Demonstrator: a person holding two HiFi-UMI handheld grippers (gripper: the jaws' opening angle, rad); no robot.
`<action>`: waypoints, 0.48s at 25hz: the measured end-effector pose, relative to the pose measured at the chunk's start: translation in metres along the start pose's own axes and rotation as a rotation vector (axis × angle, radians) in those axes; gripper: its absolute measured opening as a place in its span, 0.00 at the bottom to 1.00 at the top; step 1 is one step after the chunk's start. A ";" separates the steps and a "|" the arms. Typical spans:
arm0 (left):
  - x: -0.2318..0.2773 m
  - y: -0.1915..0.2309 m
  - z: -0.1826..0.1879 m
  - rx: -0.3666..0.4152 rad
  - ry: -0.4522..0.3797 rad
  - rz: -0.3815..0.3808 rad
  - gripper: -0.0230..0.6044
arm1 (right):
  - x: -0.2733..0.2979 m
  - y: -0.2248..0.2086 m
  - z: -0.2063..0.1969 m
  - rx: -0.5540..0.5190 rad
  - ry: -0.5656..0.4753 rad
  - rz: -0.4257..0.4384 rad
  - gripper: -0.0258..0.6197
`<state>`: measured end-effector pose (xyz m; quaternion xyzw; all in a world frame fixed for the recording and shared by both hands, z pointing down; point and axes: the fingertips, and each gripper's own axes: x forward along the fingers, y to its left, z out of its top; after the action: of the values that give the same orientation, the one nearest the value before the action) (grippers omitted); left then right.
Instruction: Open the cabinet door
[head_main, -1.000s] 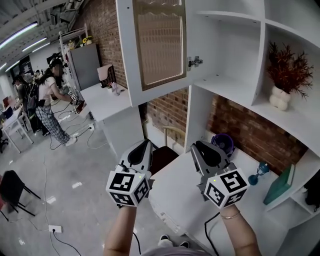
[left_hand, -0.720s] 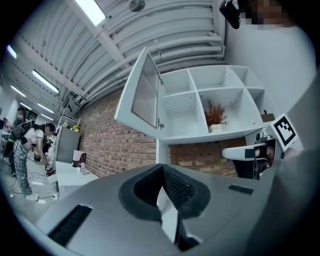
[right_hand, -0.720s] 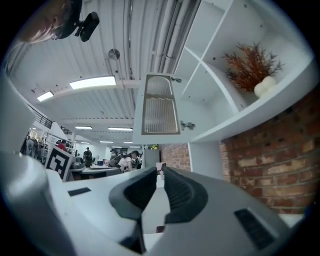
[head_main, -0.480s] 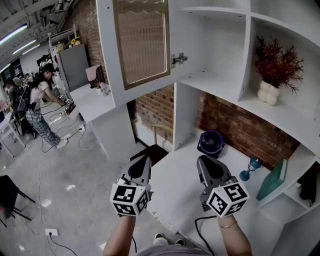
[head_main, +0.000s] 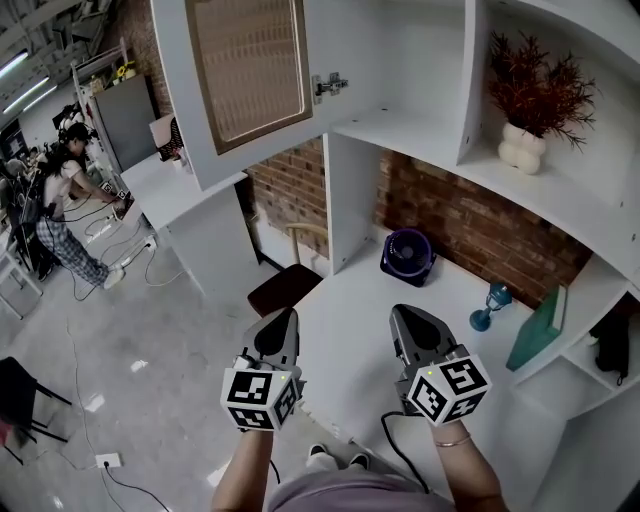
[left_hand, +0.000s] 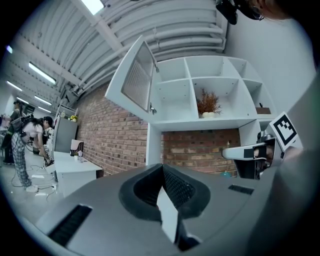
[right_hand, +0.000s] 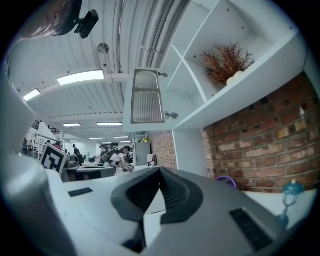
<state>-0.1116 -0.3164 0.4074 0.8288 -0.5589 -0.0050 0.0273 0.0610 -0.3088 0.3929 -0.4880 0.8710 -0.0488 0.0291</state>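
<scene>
The white cabinet door (head_main: 245, 75) with its ribbed glass panel stands swung wide open at the upper left, its hinge (head_main: 328, 85) showing on the bare compartment behind. It also shows in the left gripper view as the cabinet door (left_hand: 136, 80) and in the right gripper view as the cabinet door (right_hand: 147, 97). Both grippers hang low and well away from it. My left gripper (head_main: 283, 322) is shut and empty, its tips (left_hand: 161, 170) meeting. My right gripper (head_main: 405, 318) is closing its jaws together (right_hand: 160, 175) with nothing between them.
A white desk (head_main: 360, 370) lies below the grippers, with a purple fan (head_main: 407, 255), a blue glass (head_main: 487, 303) and a teal book (head_main: 535, 330). A dried plant in a white vase (head_main: 525, 145) sits on the shelf. A chair (head_main: 285, 285) stands at the desk's left. People work at far left (head_main: 60, 190).
Both grippers have sunk away from the cabinet and toward the desk. The open door stays as it was.
</scene>
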 end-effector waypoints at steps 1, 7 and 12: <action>0.000 -0.001 -0.003 -0.003 0.001 0.001 0.04 | -0.002 -0.002 -0.007 0.008 0.016 -0.004 0.05; -0.002 -0.007 -0.020 -0.024 0.028 0.000 0.04 | -0.018 -0.019 -0.040 0.040 0.090 -0.045 0.05; -0.001 -0.010 -0.028 -0.029 0.050 -0.003 0.04 | -0.025 -0.027 -0.051 0.038 0.119 -0.068 0.04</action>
<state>-0.1019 -0.3103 0.4346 0.8289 -0.5568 0.0076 0.0532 0.0918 -0.2983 0.4462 -0.5129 0.8530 -0.0952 -0.0154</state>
